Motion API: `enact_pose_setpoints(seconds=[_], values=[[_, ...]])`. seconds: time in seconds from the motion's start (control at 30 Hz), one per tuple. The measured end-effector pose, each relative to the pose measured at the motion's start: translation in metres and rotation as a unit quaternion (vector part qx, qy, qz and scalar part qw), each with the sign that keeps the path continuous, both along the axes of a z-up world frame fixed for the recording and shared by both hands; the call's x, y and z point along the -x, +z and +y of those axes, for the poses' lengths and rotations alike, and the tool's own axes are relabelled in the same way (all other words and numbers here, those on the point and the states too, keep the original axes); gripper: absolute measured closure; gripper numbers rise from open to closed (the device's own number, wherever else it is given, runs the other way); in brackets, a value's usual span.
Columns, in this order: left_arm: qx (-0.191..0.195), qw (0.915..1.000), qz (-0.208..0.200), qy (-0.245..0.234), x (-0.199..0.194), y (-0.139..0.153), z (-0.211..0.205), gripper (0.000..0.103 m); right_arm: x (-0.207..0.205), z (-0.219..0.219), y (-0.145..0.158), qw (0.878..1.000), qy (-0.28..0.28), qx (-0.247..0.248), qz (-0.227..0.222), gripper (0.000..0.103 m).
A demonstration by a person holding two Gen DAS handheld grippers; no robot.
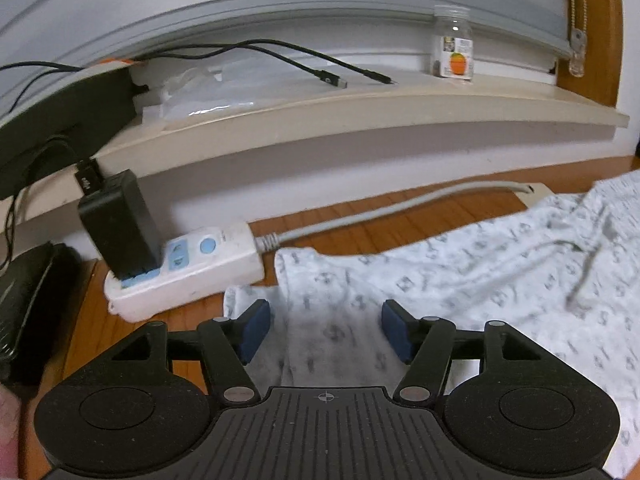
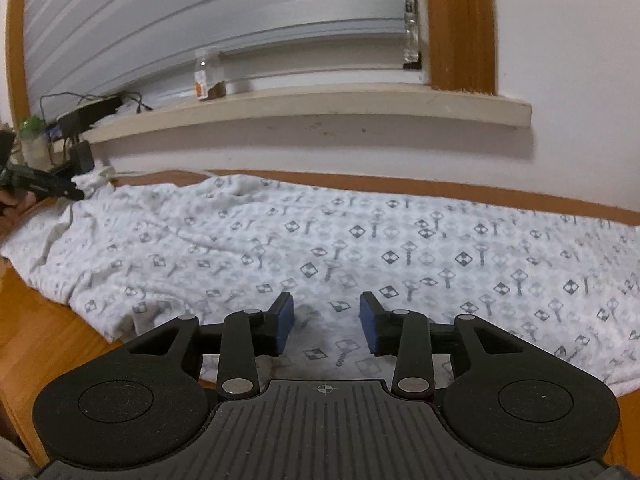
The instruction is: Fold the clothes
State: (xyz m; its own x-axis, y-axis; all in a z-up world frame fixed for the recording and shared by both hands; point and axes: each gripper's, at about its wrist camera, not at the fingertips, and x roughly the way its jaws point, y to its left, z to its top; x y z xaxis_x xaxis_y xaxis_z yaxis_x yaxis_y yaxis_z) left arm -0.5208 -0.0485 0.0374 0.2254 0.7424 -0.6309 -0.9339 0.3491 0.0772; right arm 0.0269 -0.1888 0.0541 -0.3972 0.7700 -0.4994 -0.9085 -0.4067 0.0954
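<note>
A white garment [image 2: 360,240] of soft, creased cloth, printed with grey diamond and key-like motifs, is spread flat across the orange-brown wooden worktop [image 2: 48,320]. The left gripper [image 1: 325,330] is held over the garment's left end, its blue-padded fingers [image 1: 254,330] set well apart with nothing clamped. The right gripper [image 2: 327,322] is held over the near edge of the cloth, fingers [image 2: 285,322] parted, nothing gripped. A white rectangular power strip [image 1: 192,276] carrying a black block-shaped adapter [image 1: 120,228] lies just beside the garment's far left corner.
</note>
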Motion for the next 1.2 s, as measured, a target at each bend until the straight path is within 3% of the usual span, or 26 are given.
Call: enact_pose_setpoints(seconds=[0.1,0.17,0.2,0.23,0.33,0.43,0.47,0.57,0.67,0.77,0.83,1.03,1.2], values=[[0.008,0.9998,-0.018,0.0,-0.002,0.0,0.015,0.041,0.0,0.001,-0.001,1.0,0.001,0.005,0.001,0.064],[0.016,0.9996,-0.023,0.008,-0.004,-0.004,0.022,0.058,0.0,0.001,-0.001,1.0,0.002,0.007,0.002,0.062],[0.016,0.9995,-0.023,0.012,-0.004,-0.006,0.023,0.078,0.0,0.001,-0.001,1.0,0.002,0.008,0.004,0.06],[0.008,0.9996,-0.02,0.016,-0.003,-0.006,0.02,0.091,0.0,0.001,-0.002,1.0,0.003,0.009,0.005,0.06],[-0.035,0.9987,-0.028,0.023,0.0,0.006,0.001,0.096,-0.002,0.001,-0.002,1.0,0.003,0.011,0.01,0.059],[-0.094,0.9919,-0.072,0.046,0.018,0.036,-0.03,0.096,-0.002,0.001,-0.001,1.0,0.002,0.011,0.011,0.059],[-0.098,0.9897,-0.087,0.059,0.027,0.044,-0.035,0.096,-0.001,0.001,-0.001,1.0,0.002,0.011,0.011,0.059],[-0.093,0.9879,-0.066,0.105,0.042,0.047,-0.033,0.093,-0.001,0.0,-0.001,1.0,0.002,0.01,0.01,0.059],[-0.043,0.993,-0.015,0.109,0.04,0.021,-0.016,0.086,-0.001,-0.001,-0.002,1.0,0.001,0.009,0.013,0.059],[-0.041,0.9925,-0.018,0.114,0.043,0.013,-0.026,0.076,-0.002,-0.002,-0.001,1.0,-0.006,0.004,0.014,0.059],[-0.045,0.9922,-0.028,0.113,0.047,0.011,-0.039,0.06,-0.003,-0.004,-0.001,1.0,-0.009,0.0,0.014,0.059],[-0.052,0.9927,-0.05,0.097,0.061,0.015,-0.101,0.059,-0.004,-0.003,0.0,1.0,-0.005,-0.002,0.02,0.059],[-0.033,0.9949,-0.056,0.078,0.058,0.002,-0.152,0.06,-0.005,-0.006,0.0,1.0,-0.01,-0.013,0.025,0.058]])
